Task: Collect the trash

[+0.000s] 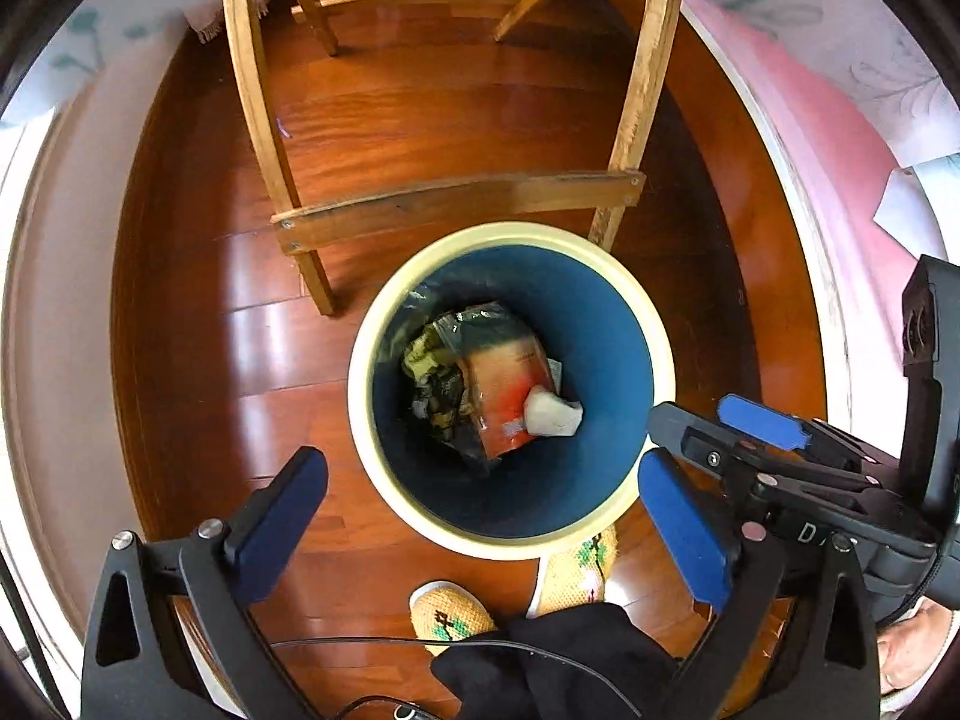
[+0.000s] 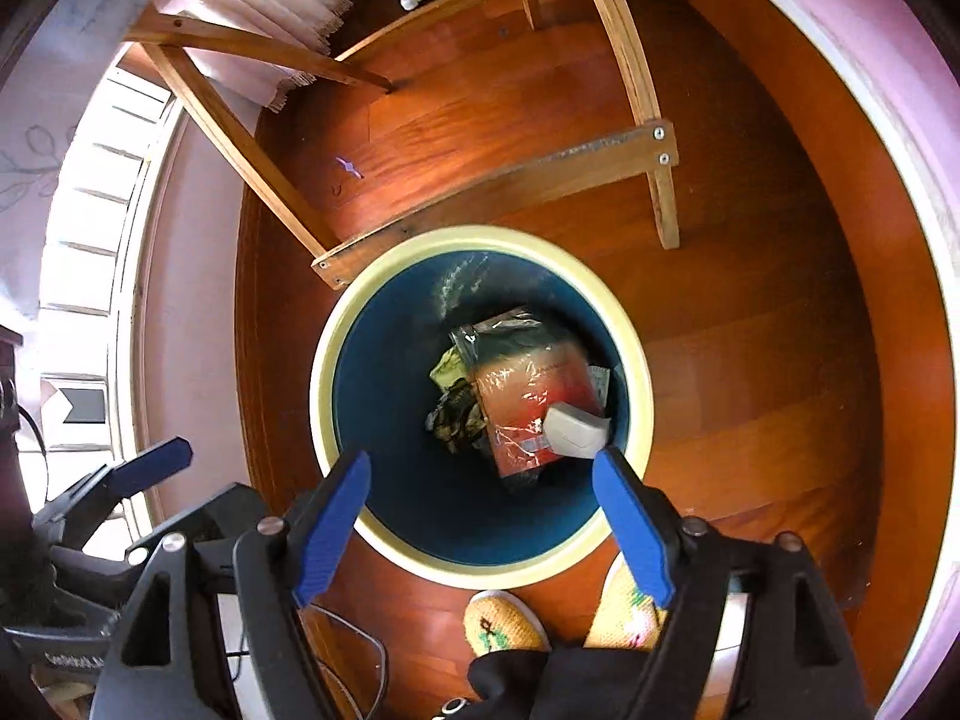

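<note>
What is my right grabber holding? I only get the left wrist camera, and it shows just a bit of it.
Observer: Nothing. The right gripper is open and empty, with its blue fingers apart and their tips showing over the near rim of the bin.
Operator: What's off to the left of the wooden legs?
Observer: A fringed white cloth hangs by the wooden frame.
Operator: And even further left?
Observer: A white slatted panel runs along the wall.
</note>
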Available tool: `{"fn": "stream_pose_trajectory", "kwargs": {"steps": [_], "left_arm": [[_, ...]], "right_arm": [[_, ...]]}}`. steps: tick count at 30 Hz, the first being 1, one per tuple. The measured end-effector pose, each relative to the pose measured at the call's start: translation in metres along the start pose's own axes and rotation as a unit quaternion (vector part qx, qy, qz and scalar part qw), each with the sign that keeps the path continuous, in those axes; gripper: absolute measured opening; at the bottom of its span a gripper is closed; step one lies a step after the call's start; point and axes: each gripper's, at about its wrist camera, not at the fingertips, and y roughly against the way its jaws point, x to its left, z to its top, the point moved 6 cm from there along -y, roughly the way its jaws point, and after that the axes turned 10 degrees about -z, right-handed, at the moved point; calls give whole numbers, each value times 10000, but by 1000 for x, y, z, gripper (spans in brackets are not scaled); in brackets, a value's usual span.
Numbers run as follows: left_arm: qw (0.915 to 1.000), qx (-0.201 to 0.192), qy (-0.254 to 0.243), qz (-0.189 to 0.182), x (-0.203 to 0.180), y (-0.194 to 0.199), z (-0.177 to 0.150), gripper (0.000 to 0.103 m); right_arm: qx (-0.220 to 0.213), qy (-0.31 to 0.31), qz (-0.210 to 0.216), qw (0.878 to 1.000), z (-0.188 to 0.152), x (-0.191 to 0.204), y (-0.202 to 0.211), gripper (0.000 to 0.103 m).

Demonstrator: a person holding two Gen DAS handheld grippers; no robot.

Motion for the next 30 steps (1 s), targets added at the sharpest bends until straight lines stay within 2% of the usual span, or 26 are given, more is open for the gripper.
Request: {"fn": "stream_pose_trajectory", "kwargs": {"steps": [6, 13, 20, 26, 30], "left_arm": [[9999, -51, 67, 150, -2, 22, -3, 102], [9996, -111, 76, 243, -18, 72, -4, 102], [9990, -303, -89, 307, -40, 135, -1, 102], [9981, -483, -168, 352, -61, 193, 0, 102], [9970, -652, -285, 315, -77, 239, 1, 102]], "right_arm": [[13, 93, -78, 9999, -2, 6, 18, 77], [90, 267, -126, 9995, -10, 17, 64, 77], [-110, 449, -170, 9988, -7, 29, 128, 77], [-452, 447, -147, 9979, -5, 34, 191, 77], [-710, 703, -177, 9948, -7, 39, 237, 77]]}}
